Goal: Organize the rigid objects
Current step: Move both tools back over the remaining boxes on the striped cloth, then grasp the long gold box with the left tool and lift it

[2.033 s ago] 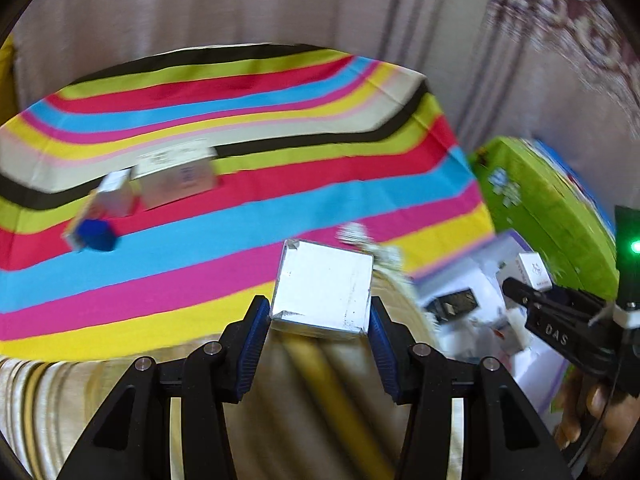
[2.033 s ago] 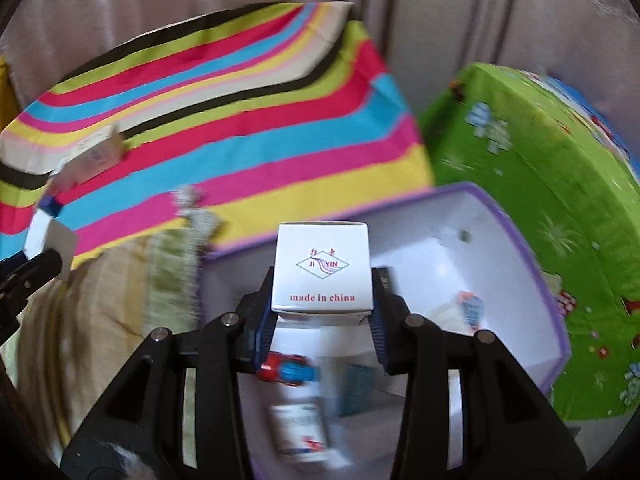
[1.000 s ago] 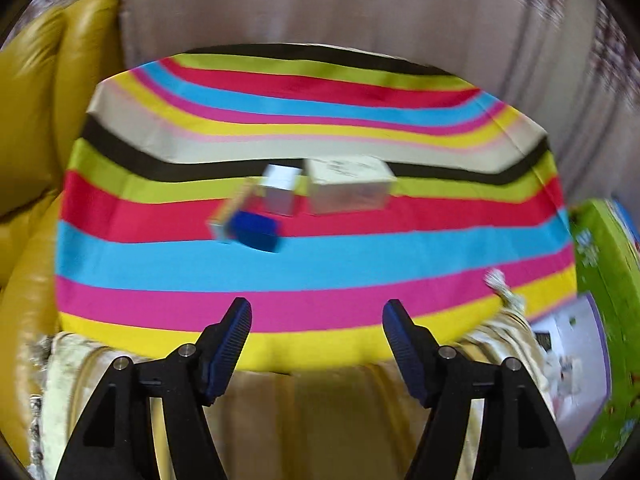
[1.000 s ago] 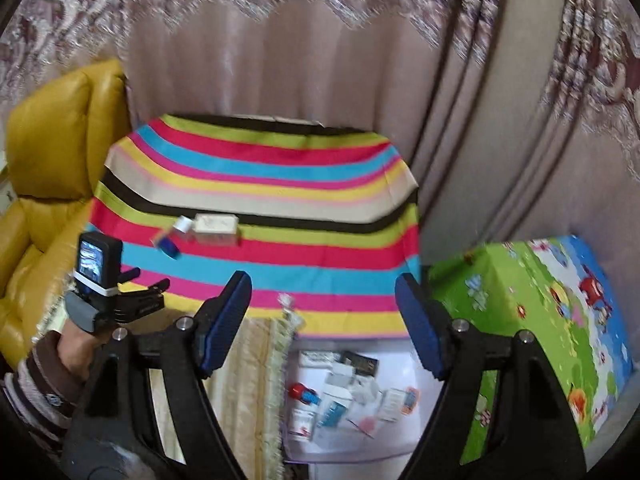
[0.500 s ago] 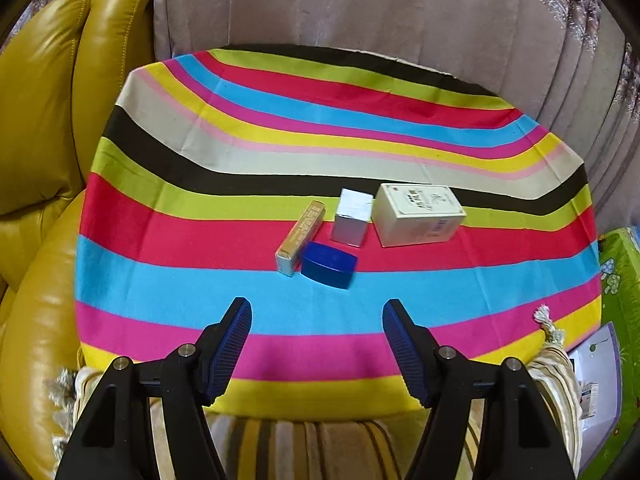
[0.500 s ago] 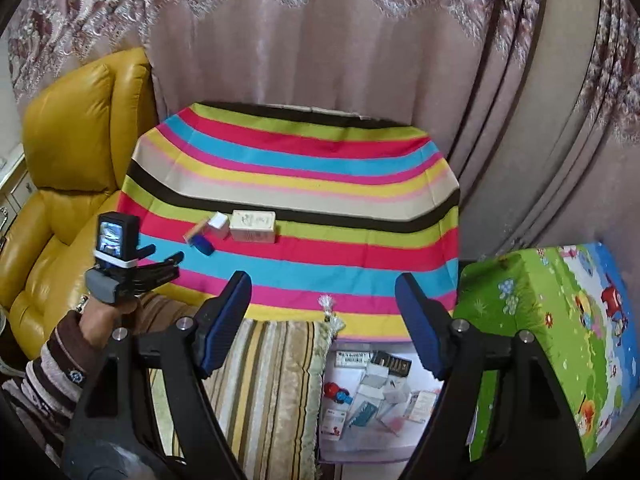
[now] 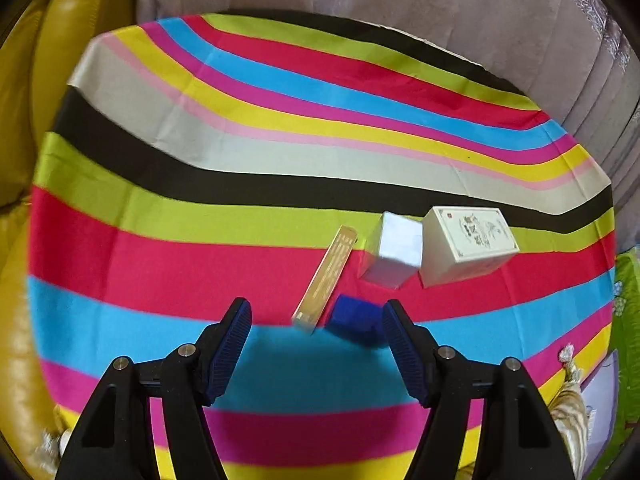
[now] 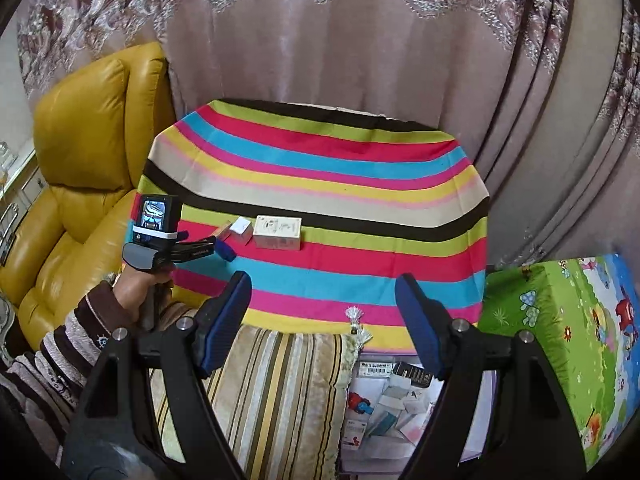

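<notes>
Four boxes lie together on the striped tablecloth [image 7: 200,272]: a slim gold box [image 7: 326,276], a small dark blue box [image 7: 354,320], a silvery white cube box [image 7: 396,256] and a larger cream box [image 7: 468,240]. My left gripper [image 7: 315,312] hangs open just above and in front of them. The blue box shows close inside its right fingertip, and the pads touch nothing. My right gripper [image 8: 323,284] is open and empty, held high and well back from the table. From there I see the left gripper [image 8: 200,242] beside the blue box [image 8: 226,251] and the cream box [image 8: 279,232].
A yellow leather armchair [image 8: 80,160] stands left of the table and curtains hang behind it. A striped cushion [image 8: 280,392] lies below the table's near edge. Right of the cushion is an open bin [image 8: 486,396] with several small boxes, then a green cartoon-print block [image 8: 560,340].
Two seconds ago each gripper was shut on a white box; both are now open and empty. The left gripper has swung over the table and closed in on the boxes.
</notes>
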Motion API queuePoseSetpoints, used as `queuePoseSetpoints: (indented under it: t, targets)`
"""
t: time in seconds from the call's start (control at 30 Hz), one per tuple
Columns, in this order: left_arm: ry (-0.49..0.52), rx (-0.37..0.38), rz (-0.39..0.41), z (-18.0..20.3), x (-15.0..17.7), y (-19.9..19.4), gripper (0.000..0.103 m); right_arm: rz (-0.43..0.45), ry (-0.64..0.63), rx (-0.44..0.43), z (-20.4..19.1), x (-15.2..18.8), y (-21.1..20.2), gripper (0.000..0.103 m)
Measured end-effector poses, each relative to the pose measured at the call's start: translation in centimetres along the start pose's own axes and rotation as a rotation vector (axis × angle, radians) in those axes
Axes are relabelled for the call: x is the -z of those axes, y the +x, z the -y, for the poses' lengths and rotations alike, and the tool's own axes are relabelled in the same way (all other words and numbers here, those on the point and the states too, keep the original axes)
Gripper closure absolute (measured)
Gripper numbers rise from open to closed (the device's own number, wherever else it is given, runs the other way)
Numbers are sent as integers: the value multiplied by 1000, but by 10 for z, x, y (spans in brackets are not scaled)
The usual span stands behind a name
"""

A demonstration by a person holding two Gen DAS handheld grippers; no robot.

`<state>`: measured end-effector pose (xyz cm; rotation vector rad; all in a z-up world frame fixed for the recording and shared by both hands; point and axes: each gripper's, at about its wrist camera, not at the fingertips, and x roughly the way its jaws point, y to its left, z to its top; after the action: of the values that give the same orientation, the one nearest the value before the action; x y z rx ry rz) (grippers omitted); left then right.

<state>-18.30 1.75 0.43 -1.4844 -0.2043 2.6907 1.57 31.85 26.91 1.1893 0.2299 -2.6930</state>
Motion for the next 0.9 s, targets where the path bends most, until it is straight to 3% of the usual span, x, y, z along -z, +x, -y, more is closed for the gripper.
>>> queuePoseSetpoints:
  t: [0.2, 0.53, 0.6, 0.67, 0.77, 0.9]
  targets:
    - [-14, 10, -58, -11, -12, 31, 49, -8, 7, -22, -6, -13, 10, 26]
    - [-26, 62, -95, -19, -21, 58, 50, -61, -19, -77, -33, -29, 39, 26]
    - [-19, 57, -96, -20, -25, 60, 55, -67, -7, -89, -28, -29, 41, 26]
    - [-17, 43, -96, -23, -27, 61, 72, -63, -14, -96, -29, -30, 40, 26]
    - [-5, 22, -90, -29, -23, 59, 85, -68, -45, -108, -39, -33, 45, 26]
    - [-11, 18, -92, -38, -20, 54, 86, -95, -47, -119, -48, -34, 57, 26]
